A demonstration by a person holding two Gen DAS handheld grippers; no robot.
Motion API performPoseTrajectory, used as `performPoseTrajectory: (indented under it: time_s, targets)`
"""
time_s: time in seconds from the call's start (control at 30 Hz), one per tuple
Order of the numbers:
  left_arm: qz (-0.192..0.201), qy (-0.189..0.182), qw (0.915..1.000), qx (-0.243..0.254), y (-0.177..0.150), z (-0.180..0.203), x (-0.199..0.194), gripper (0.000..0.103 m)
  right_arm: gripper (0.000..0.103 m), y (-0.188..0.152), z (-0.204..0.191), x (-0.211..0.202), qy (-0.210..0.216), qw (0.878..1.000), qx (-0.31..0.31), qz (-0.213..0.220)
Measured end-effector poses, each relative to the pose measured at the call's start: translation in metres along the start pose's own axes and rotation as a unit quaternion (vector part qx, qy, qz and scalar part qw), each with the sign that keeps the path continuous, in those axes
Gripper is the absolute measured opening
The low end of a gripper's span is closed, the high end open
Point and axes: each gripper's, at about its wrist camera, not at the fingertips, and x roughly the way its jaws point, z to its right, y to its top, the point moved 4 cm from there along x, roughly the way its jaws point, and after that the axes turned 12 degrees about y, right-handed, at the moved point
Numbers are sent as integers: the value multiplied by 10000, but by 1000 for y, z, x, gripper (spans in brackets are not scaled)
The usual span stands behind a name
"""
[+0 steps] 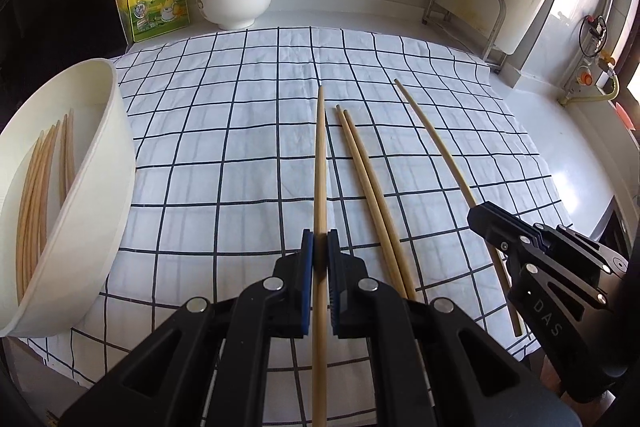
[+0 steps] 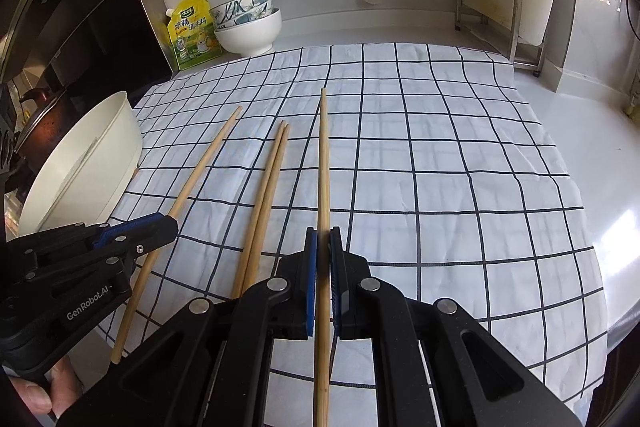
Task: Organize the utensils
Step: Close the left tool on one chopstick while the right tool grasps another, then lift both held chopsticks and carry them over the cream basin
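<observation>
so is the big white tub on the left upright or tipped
Tipped. The white tub leans on its side on the checked cloth, its opening facing the camera, with chopsticks lying inside.

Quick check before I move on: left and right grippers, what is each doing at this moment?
Left gripper: shut on one chopstick.
Right gripper: shut on another chopstick.
Two more chopsticks lie loose on the checked cloth between them.
</observation>
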Motion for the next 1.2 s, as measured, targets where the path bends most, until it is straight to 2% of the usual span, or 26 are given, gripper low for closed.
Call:
performPoseTrajectory:
  time_s: [0.33,0.7,0.97,1.2]
  targets:
    - [324,-42,9992,-214,9,-33,-31,8,6,15,-34,-8,172,9995,-171,192]
    - [757,55,9953,-605,27,-91,-67,8,6,51,-99,-5,558,9959,-597,401]
    - [985,353,9897,-982,35,-152,-85,8,6,81,-162,15,1057,9885,-994,428]
    - [981,719,9830,-1377,34,-215,-81,8,6,91,-220,51,1459,9802,-1330,156]
